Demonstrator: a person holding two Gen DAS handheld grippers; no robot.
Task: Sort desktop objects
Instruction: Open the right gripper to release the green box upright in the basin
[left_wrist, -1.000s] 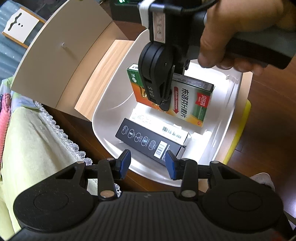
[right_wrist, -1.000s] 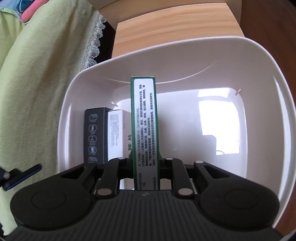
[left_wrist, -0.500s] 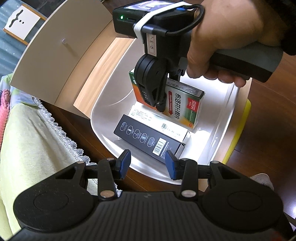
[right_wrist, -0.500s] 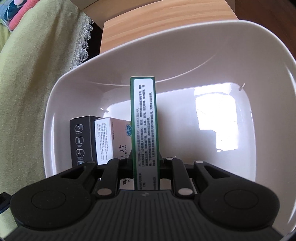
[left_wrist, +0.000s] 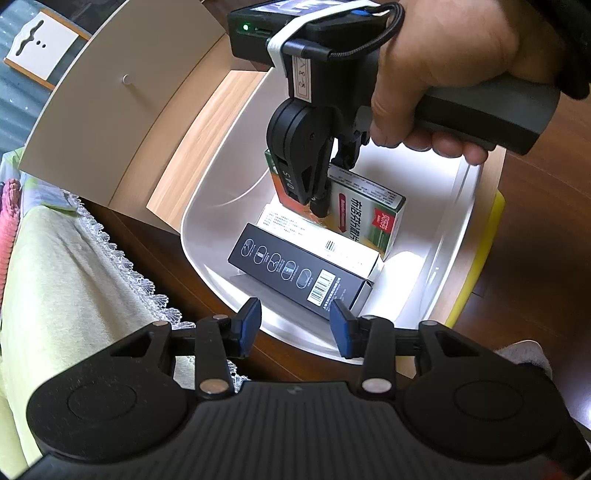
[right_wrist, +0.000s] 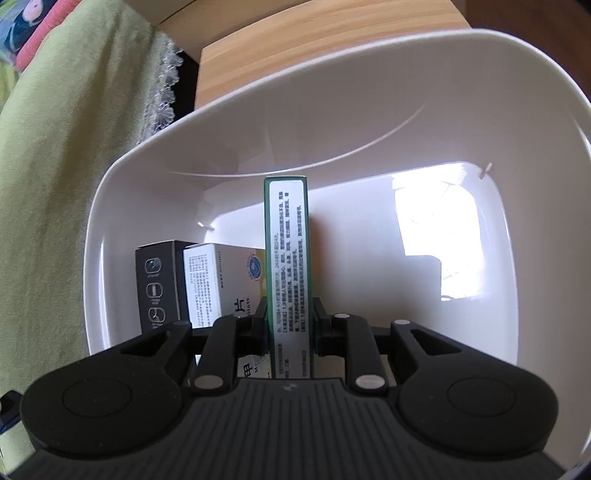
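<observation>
Green-orange box (left_wrist: 364, 218) on edge beside white box (left_wrist: 317, 240), black box (left_wrist: 295, 275).

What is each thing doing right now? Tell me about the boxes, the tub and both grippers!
Left hand-held gripper: open, empty, outside the tub.
Right hand-held gripper: shut on the green medicine box, inside the tub.
Green medicine box: held on edge.
White box: lying in the tub.
Black box: lying beside the white box.
White tub: uncovered, holding boxes.

Left gripper (left_wrist: 295, 328) is hovering low and near, blue-padded fingers (left_wrist: 249, 326) spread apart, clasping nothing. Right gripper (right_wrist: 290, 328), gripped by a hand (left_wrist: 439, 74) around its grey handle, is pointing downward, jaws pinching a narrow carton.
</observation>
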